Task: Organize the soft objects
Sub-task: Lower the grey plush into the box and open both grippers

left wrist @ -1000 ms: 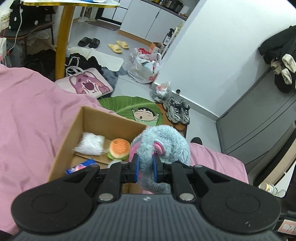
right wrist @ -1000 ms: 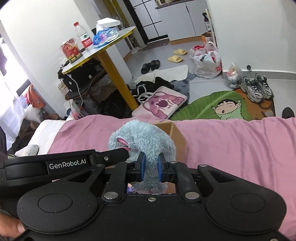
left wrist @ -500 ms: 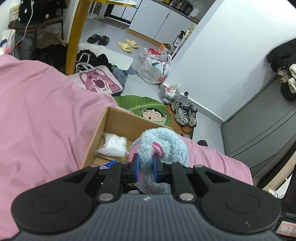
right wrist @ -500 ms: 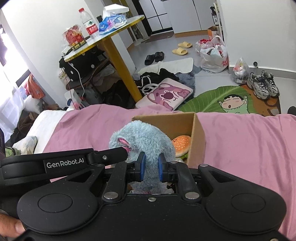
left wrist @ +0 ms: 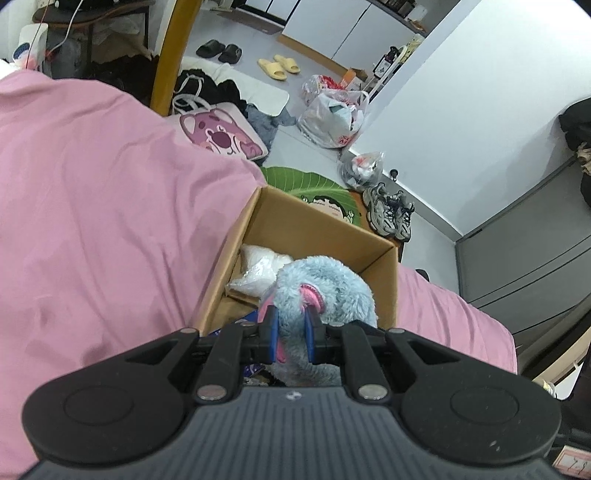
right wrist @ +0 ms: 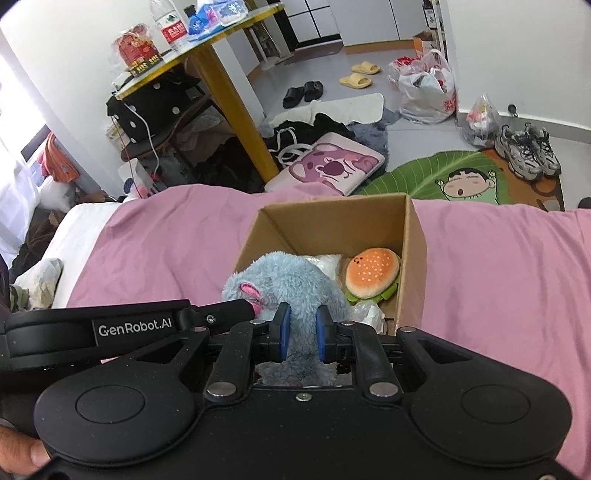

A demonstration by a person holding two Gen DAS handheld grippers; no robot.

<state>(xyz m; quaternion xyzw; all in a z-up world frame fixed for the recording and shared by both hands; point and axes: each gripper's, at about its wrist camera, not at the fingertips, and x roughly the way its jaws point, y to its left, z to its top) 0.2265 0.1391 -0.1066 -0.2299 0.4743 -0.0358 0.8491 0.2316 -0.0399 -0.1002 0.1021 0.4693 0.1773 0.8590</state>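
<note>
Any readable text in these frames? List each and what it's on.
"GenRobot.AI": white print on the left tongs' black body, seen in the right wrist view.
Water bottle red label: too blurred to read.
Red snack pack on the yellow table: print too small.
White bag on the floor, red marks: unreadable.

Both tools, the left tool (left wrist: 290, 334) and right tool (right wrist: 301, 334), have carried the plush (right wrist: 291, 280) down over the box (right wrist: 412, 258), nearer its burger (right wrist: 373, 271) and bag (left wrist: 260, 271).
</note>
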